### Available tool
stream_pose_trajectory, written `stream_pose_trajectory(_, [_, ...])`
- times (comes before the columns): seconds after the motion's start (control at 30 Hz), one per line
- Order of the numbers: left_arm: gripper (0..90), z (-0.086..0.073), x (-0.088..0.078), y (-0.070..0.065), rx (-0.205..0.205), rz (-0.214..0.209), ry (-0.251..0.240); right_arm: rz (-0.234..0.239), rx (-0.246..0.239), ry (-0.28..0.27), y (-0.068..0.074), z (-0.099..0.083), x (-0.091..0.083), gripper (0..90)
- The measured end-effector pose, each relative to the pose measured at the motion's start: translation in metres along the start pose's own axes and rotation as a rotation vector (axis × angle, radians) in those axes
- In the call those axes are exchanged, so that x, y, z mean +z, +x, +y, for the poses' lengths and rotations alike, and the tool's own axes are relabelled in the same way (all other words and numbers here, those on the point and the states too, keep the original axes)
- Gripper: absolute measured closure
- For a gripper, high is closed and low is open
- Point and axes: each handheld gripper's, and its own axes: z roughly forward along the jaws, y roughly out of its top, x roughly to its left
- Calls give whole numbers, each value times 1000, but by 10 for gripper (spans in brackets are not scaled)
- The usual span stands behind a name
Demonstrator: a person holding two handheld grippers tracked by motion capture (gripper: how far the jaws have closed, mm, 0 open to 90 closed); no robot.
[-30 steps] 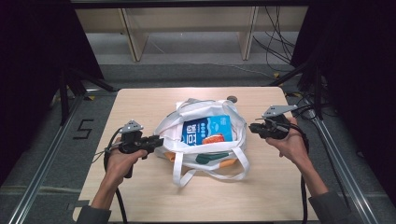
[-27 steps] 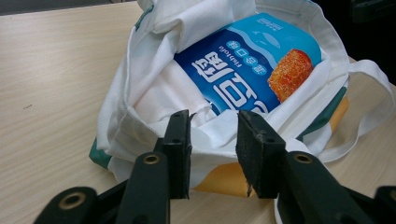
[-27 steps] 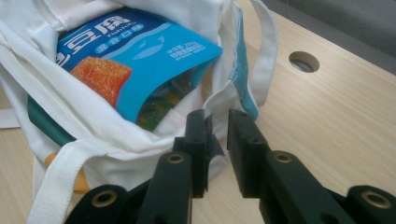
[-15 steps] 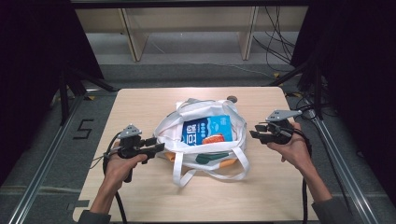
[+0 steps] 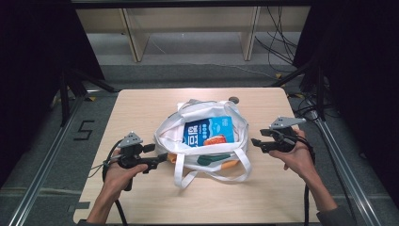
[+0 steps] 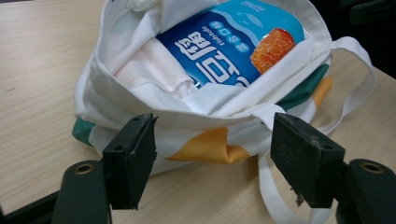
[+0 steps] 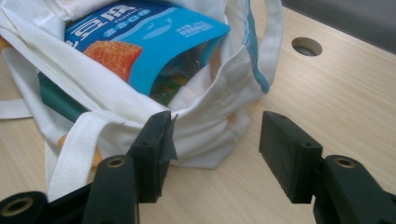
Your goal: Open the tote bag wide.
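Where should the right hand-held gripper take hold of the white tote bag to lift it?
Probably the handle loop of the white tote bag: it lies flat on the table at the bag's near side, clear of the blue snack packet. Come from the right, jaws across the strap.

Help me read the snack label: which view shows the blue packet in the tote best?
The left gripper view: the blue packet lies close, its printed face turned to the camera above the white tote bag. The right gripper view shows it slanted and partly tucked under cloth; the high view shows it small.
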Motion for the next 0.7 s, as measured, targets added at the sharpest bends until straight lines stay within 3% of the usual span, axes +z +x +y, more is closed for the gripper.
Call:
stream_pose_trajectory(0.03, [295,-1,0,-2,3,1,-3,5,29,8,4,-1,-2,431])
stream_pose_trajectory(0.1, [284,-5,-1,-5,2,-4,1,2,-19,-17,2,-4,-2,416])
stream_pose_trajectory(0.13, [280,-6,-1,-6,3,-7,-3,16,16,6,7,-5,-5,408])
stream_pose_trajectory(0.17, [278,-8,-1,-7,10,-7,-3,9,21,-4,8,-7,-4,403])
stream_pose_trajectory(0.2, [273,-9,-1,-8,5,-8,1,11,2,-17,8,-8,-4,397])
stream_pose_trajectory(0.3, [265,-12,-1,-12,10,-12,5,15,6,-19,11,-12,-6,381])
stream_pose_trajectory(0.4, [262,-15,-3,-15,19,-8,0,24,35,-3,15,-14,-9,375])
stream_pose_trajectory(0.47, [262,-17,-4,-17,13,-1,1,15,4,-32,13,-17,-10,370])
stream_pose_trajectory(0.5, [262,-18,-4,-18,11,-5,1,19,7,-37,14,-17,-11,369])
stream_pose_trajectory(0.53, [261,-19,-4,-19,14,-8,0,26,40,-24,17,-19,-13,369])
stream_pose_trajectory(0.57, [261,-20,-3,-20,13,-10,-3,21,10,-34,14,-19,-12,368])
stream_pose_trajectory(0.6, [260,-21,-3,-19,28,-15,7,29,33,-19,16,-20,-13,368])
stream_pose_trajectory(0.67, [260,-23,-2,-22,18,-13,8,19,15,-39,16,-21,-13,367])
stream_pose_trajectory(0.7, [260,-24,-2,-23,16,-11,14,31,30,-24,17,-22,-14,365])
